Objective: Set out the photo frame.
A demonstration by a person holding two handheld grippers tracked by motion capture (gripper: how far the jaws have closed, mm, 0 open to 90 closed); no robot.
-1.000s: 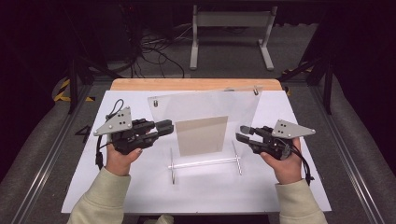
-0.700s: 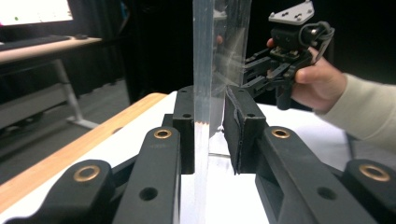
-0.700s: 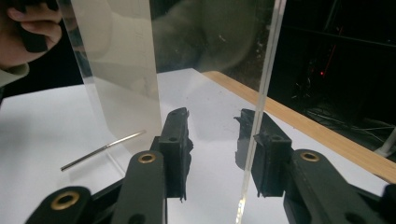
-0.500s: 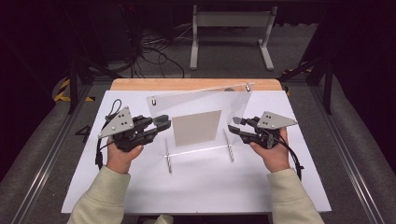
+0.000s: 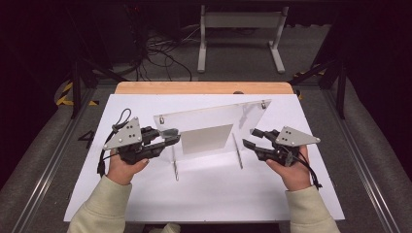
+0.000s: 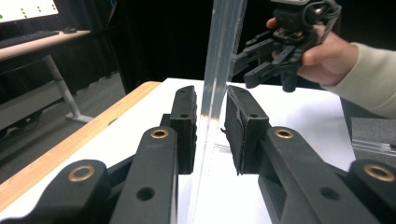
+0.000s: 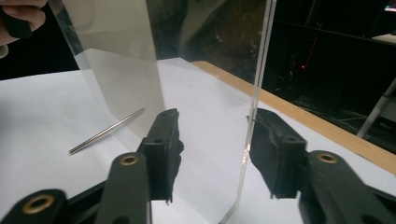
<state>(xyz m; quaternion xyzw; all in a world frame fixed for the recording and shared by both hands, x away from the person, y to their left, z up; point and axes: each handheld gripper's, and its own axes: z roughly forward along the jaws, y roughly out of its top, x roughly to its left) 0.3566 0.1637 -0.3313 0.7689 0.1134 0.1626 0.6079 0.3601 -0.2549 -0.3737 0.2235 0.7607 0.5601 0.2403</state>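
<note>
Clear acrylic panel (image 5: 214, 128) upright near middle of white table sheet (image 5: 204, 199), tilted in high view with right end farther back, frosted paper rectangle (image 5: 206, 139) inside it. Left gripper (image 5: 167, 138) at panel's left edge, jaws either side of the edge; in left gripper view (image 6: 211, 126) left pad (image 6: 187, 119) touching the sheet face, right pad (image 6: 243, 128) just beside it with a thin gap, so firm clamp not certain, reads as gripping panel. Right gripper (image 5: 250, 137) near panel's right end, not touching in high view; in right gripper view (image 7: 212, 149) panel's edge (image 7: 257, 93) between the jaws, clear of both pads, jaws spread and just been opening. Two thin metal rods on the sheet under the panel: one (image 5: 174, 167) left of centre, one (image 5: 237, 151) right of centre, latter seen lying flat (image 7: 107, 130) beyond the near jaw. Small screws at panel's top corners (image 5: 263, 103). Wooden table edge (image 5: 204, 87) behind sheet; white stand frame (image 5: 240, 34) and cables (image 5: 155, 58) on dark floor beyond. Nothing between right gripper and panel edge; rods low, close below both grippers. Cream sleeves (image 5: 107, 204) in from bottom.
</note>
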